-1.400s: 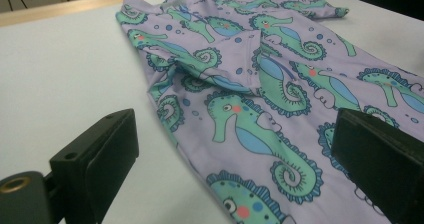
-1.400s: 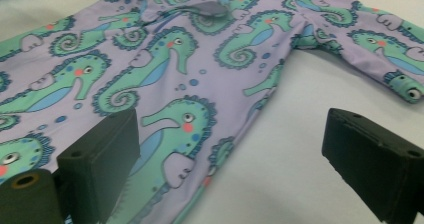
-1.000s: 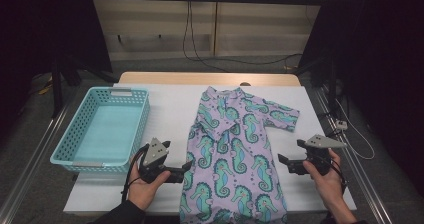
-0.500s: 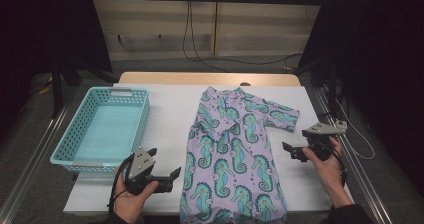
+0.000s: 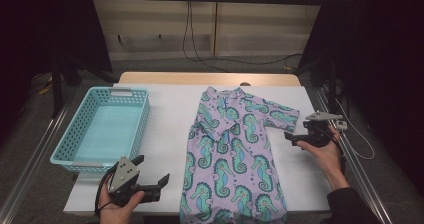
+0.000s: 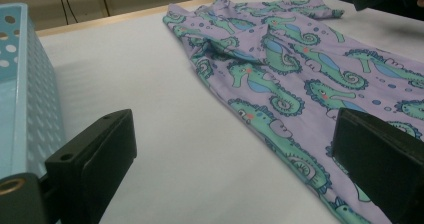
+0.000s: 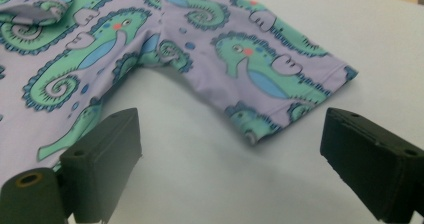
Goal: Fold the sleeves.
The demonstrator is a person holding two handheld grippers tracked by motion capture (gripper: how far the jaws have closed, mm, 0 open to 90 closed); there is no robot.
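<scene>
High view first: we hold the left gripper [image 5: 152,178] low at the near edge of the white table [image 5: 167,114], and the right gripper [image 5: 292,137] out at the far side, with the seahorse-print children's garment [image 5: 232,154] spread flat between them. It lies face up, neck away from us and lower hem towards us, one short sleeve [image 5: 280,115] pointing out towards our right gripper. The other sleeve looks folded in over the body; we cannot tell exactly how.

Left gripper view shows our own jaws standing wide apart, holding nothing, above bare table. The garment's [image 6: 280,79] long edge runs ahead and to the right of them, passing under the right-hand jaw, while the turquoise plastic basket [image 6: 20,99] sits close on the other side. We judge that this gripper sits here because it lines up with the side seam, ready to take that edge.

Right gripper view shows those jaws also spread, empty, framing the cuff of the short sleeve [image 7: 280,89], which lies flat just ahead and between them. That placement suits a grab at the cuff, so the sleeve can be folded in across the body.

The empty basket [image 5: 102,129] waits beyond and beside our left gripper, well apart from the cloth, likely the place for the folded piece. Neither gripper touches the fabric yet.
</scene>
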